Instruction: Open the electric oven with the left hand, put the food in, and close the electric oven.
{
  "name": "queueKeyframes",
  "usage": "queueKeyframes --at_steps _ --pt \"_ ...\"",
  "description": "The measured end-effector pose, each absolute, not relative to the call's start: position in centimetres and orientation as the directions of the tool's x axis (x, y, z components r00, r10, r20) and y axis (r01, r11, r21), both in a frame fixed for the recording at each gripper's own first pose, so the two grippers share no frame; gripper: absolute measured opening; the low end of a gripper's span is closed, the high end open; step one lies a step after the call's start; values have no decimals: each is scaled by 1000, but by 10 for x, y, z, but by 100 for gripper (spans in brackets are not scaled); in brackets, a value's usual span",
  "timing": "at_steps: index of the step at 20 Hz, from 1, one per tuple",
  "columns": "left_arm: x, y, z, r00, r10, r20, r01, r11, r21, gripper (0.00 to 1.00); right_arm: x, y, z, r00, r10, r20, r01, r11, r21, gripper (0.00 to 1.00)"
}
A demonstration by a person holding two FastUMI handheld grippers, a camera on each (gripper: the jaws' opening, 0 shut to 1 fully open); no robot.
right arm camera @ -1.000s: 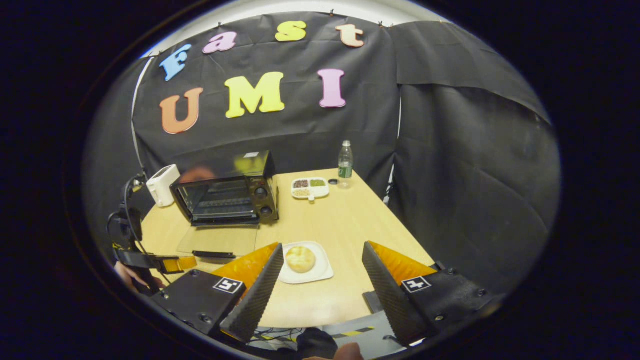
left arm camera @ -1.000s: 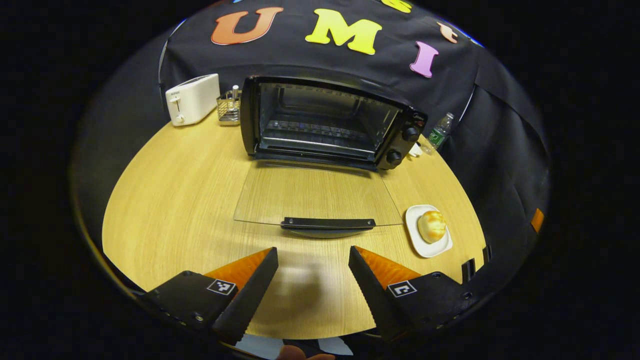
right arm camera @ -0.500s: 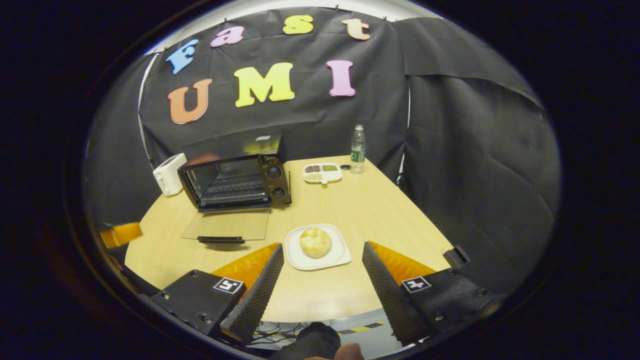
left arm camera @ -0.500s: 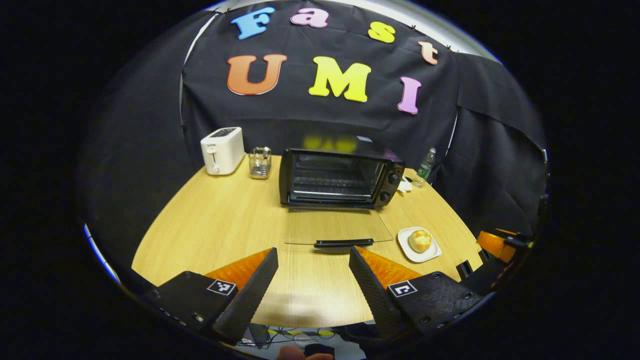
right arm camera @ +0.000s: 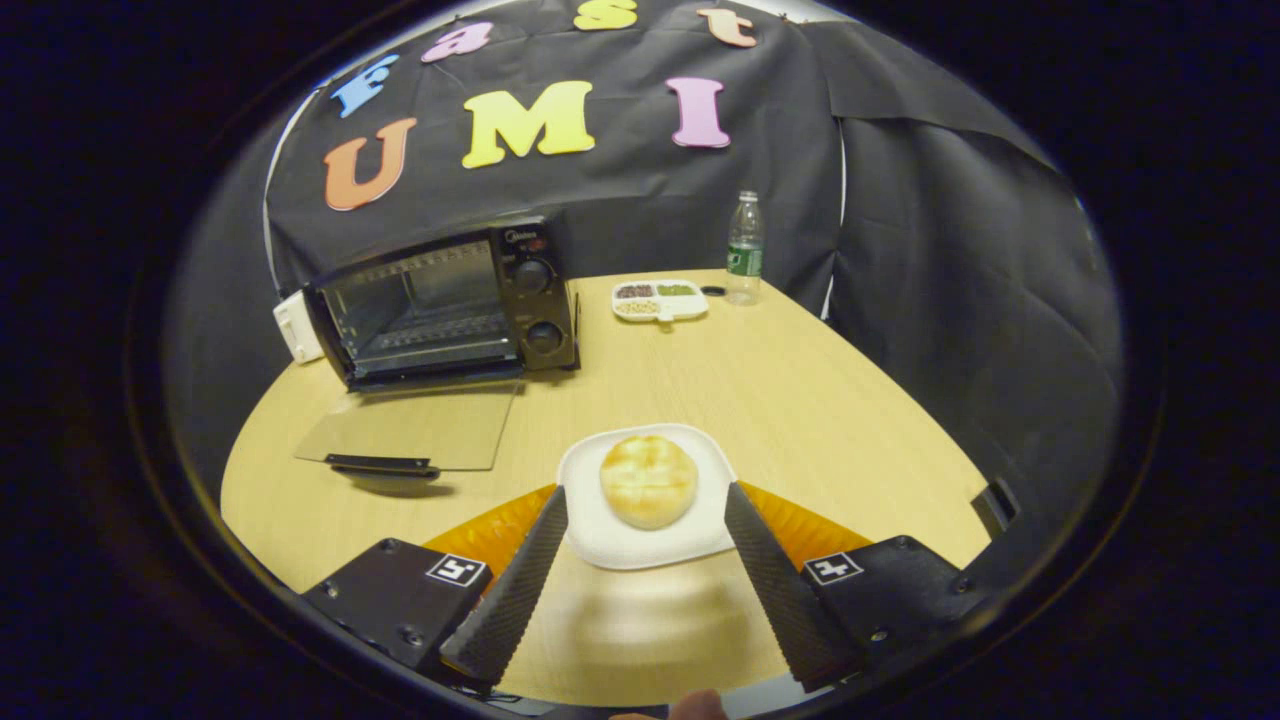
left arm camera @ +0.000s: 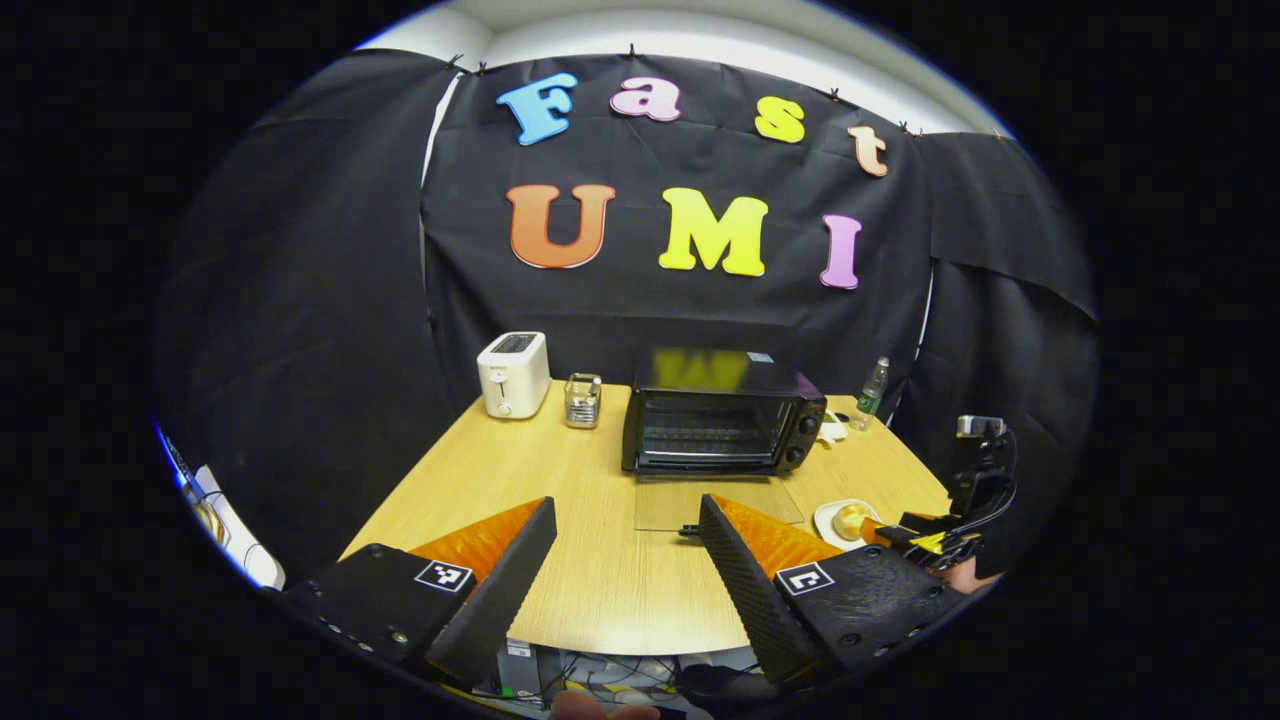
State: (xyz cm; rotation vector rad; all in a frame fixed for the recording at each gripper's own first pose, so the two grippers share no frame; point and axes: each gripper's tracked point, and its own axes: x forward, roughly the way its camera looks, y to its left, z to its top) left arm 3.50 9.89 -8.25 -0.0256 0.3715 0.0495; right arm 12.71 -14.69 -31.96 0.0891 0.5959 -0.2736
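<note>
Between the spread right gripper (right arm camera: 640, 560) fingers, bun (right arm camera: 648, 479) on plate (right arm camera: 600, 520), oven (right arm camera: 440, 300) door down

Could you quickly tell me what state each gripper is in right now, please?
Left gripper: open, holding nothing, above the table's near edge.
Right gripper: open, holding nothing, fingers either side of the white plate with the bun.

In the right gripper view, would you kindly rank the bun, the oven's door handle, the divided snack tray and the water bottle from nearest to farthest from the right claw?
1. Bun: on its white plate, between the open right claw fingers.
2. Door handle: left, on the lowered glass door.
3. Divided snack tray: far side, right of the oven.
4. Water bottle: just beyond the tray, by the wall.
</note>
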Motion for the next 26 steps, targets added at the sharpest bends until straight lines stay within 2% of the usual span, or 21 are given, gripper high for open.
queueKeyframes --at_steps 6,10,13,14,15,17,18,20,26 --pt "56 92 -87 921 108 -375 -142 988 -64 95 149 -150 -359 762 -217 -610 252 967 -30 97" --pt "68 79 -93 913 120 -389 -155 986 -59 95 156 -151 -374 733 -204 -649 255 967 -16 97" --pt "72 68 -98 906 120 -406 -154 987 -52 95 158 -153 -376 727 -200 -657 262 965 -5 89" --pt "73 65 -100 902 120 -414 -154 987 -50 95 159 -153 -377 726 -198 -658 260 966 -4 82" --pt "72 63 -101 899 120 -421 -154 987 -48 95 160 -153 -377 726 -196 -659 256 967 -6 81" --pt "77 60 -100 900 116 -419 -150 988 -49 95 159 -154 -374 726 -194 -660 253 968 -6 74" --pt "79 59 -98 902 113 -416 -147 988 -50 95 159 -154 -372 726 -192 -660 255 967 0 67" --pt "81 60 -93 908 105 -406 -141 988 -61 95 156 -154 -363 735 -188 -651 265 964 21 61" --pt "73 66 -86 918 80 -389 -121 989 -82 95 124 -125 -327 760 -137 -635 288 947 140 55"
